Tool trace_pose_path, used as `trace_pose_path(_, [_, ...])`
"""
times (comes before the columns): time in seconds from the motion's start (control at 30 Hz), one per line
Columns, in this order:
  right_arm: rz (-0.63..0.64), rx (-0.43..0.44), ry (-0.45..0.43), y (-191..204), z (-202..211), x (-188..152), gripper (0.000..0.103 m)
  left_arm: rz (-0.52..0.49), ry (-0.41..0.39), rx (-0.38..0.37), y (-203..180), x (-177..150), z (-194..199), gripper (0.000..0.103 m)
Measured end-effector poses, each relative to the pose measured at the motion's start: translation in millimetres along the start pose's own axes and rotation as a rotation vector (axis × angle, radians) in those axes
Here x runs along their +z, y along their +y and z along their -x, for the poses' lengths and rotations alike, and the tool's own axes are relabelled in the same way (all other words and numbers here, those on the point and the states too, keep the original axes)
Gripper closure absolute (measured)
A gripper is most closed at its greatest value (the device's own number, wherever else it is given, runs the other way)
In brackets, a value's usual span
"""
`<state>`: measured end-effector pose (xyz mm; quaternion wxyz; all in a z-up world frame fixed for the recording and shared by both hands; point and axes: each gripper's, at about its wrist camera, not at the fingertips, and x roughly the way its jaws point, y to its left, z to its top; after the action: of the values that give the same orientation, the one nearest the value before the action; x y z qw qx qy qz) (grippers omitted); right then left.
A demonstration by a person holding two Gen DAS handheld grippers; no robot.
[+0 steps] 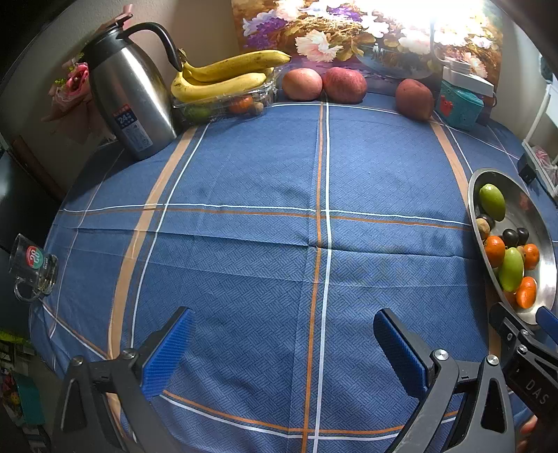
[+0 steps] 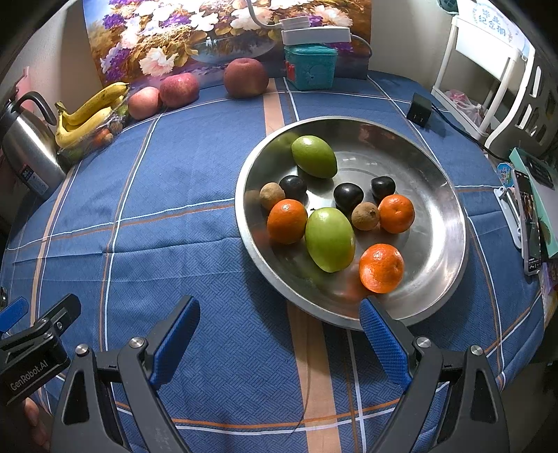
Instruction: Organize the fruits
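A steel bowl (image 2: 443,223) sits on the blue checked tablecloth (image 2: 174,216). It holds two green fruits (image 2: 329,238), three oranges (image 2: 381,267), dark plums (image 2: 347,197) and small brown fruits (image 2: 365,216). The bowl also shows at the right edge of the left wrist view (image 1: 544,251). Bananas (image 1: 223,78) lie on a clear box of fruit (image 1: 223,104) at the back, beside three red apples (image 1: 344,84). My left gripper (image 1: 282,336) is open and empty over bare cloth. My right gripper (image 2: 279,325) is open and empty just in front of the bowl.
A steel thermos jug (image 1: 130,94) stands back left. A glass mug (image 1: 33,268) sits at the left table edge. A teal box (image 2: 310,66) stands at the back by a flower painting (image 2: 209,31). A black charger (image 2: 420,109) and a phone (image 2: 528,216) lie to the right.
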<state>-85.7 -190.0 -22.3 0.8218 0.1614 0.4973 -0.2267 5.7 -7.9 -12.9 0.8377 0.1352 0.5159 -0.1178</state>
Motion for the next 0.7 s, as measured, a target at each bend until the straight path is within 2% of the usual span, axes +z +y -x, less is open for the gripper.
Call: trace_pose_path(0.7, [0.0,0.0,0.001,0.4,0.0,0.2,0.01,-0.009,-0.003,-0.012,-0.3,-0.2,1.3,0.0])
